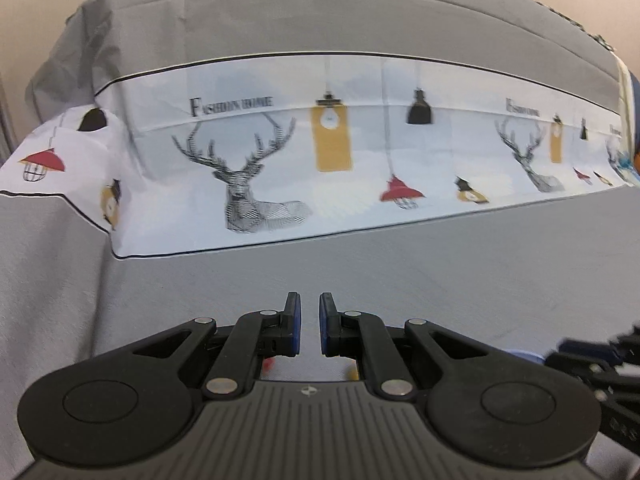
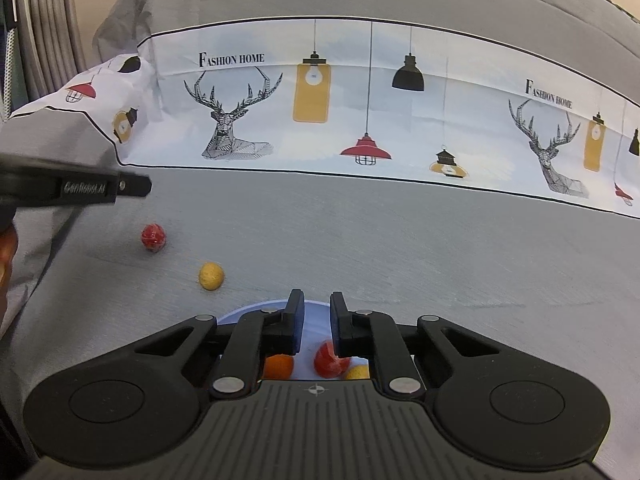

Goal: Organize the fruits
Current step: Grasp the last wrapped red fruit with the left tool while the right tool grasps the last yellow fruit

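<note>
the yellow fruit (image 2: 211, 275) and red fruit (image 2: 153, 237) lie left of the plate (image 2: 256, 309), nearer the left gripper (image 2: 136, 186), whose jaws, like the right gripper (image 2: 317, 322), are pressed together on nothing.

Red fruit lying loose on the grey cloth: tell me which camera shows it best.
The right wrist view: the red fruit lies in the open on the grey cloth, sharp and whole. The left wrist view shows only a red scrap behind its own gripper, unidentifiable.
</note>
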`<state>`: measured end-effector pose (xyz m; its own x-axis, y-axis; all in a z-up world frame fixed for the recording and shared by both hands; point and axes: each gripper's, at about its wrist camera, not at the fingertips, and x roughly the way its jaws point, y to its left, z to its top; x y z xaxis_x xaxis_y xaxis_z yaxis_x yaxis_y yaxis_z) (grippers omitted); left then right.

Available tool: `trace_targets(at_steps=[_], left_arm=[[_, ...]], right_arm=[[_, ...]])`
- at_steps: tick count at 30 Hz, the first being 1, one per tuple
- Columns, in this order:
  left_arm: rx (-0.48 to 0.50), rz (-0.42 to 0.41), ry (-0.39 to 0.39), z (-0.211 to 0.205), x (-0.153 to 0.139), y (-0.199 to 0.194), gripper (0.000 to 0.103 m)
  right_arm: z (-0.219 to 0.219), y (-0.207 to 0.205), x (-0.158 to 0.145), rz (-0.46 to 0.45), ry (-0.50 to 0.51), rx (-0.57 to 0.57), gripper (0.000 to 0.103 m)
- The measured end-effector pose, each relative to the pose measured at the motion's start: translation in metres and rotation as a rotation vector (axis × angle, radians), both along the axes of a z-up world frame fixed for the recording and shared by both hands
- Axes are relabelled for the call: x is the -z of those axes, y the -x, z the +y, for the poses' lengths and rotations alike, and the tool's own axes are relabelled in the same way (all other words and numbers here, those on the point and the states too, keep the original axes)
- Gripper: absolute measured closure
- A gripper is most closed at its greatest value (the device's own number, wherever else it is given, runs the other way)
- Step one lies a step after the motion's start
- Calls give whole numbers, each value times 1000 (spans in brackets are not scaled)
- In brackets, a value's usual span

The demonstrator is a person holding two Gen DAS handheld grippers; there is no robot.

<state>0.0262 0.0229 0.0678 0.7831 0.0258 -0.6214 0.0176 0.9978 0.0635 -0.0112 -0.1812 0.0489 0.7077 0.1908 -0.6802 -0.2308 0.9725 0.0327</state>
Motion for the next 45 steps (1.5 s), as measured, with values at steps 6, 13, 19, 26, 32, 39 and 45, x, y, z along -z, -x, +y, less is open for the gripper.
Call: trace_targets(at_steps=[6,13,19,26,32,39,45], left_arm=[[-51,58,20,30,7,-29,92],[-145,189,177,72,27,-60,68],[-205,348,338,96,51,-74,42],[-222,410,317,91,65,-80,42],[-223,418,239,84,70,-82,42],[-209,431,184,72,79,-86,43],[-207,430,167,69,82,-87,44]], right_arm=[[8,0,-1,-1,-10,-23,88],[20,-4,1,5,-22,-50,88],[38,-15,21,86,-65,-79,88],[73,-36,30,95,-91,-119,70],[99,-68,48,126,-91,-113,63],[117,-97,70,183,-61,-72,62],[123,-106,79,206,-33,-68,62]])
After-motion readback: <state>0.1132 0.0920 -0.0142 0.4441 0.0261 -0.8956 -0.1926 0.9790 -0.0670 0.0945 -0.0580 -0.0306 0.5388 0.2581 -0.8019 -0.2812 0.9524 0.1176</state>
